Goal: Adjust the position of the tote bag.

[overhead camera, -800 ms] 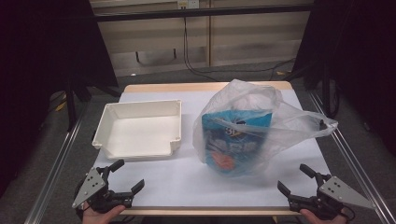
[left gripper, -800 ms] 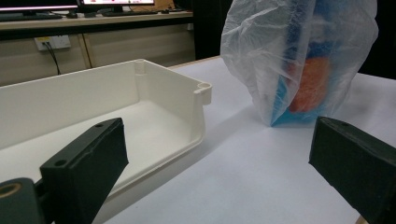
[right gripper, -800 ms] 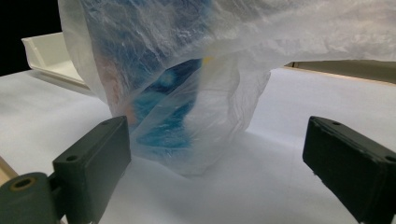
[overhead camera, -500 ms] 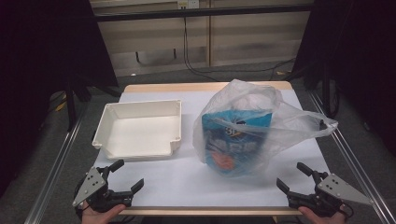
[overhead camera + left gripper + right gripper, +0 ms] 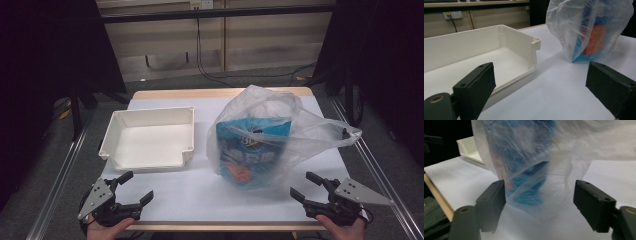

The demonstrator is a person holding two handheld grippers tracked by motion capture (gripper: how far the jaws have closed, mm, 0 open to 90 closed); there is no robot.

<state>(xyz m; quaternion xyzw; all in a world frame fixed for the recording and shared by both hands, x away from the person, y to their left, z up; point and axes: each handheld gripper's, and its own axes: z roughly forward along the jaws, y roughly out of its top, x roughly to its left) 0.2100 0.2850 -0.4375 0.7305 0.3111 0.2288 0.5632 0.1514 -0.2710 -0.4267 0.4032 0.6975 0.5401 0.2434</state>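
Observation:
A clear plastic bag (image 5: 260, 135) stands upright at the table's centre right, with a blue and orange packet (image 5: 247, 150) inside it. To its left lies an empty white tray (image 5: 150, 140). My left gripper (image 5: 137, 186) sits near the front edge, just in front of the tray, open and empty. In the left gripper view its jaws (image 5: 540, 82) stand wide apart, facing the tray (image 5: 511, 50) and the bag (image 5: 589, 27). My right gripper (image 5: 303, 184) is open close to the bag's front right side. The right gripper view has the bag (image 5: 536, 157) just beyond the open jaws (image 5: 540, 197).
The table (image 5: 200, 200) is covered in white, with a wooden front edge. Metal rails run along both sides. The bag's loose handle (image 5: 345, 135) sticks out to the right. Dark curtains and cables stand behind the table.
My right gripper has edged a little forward and left, toward the bag. The left gripper, tray and bag have stayed put.

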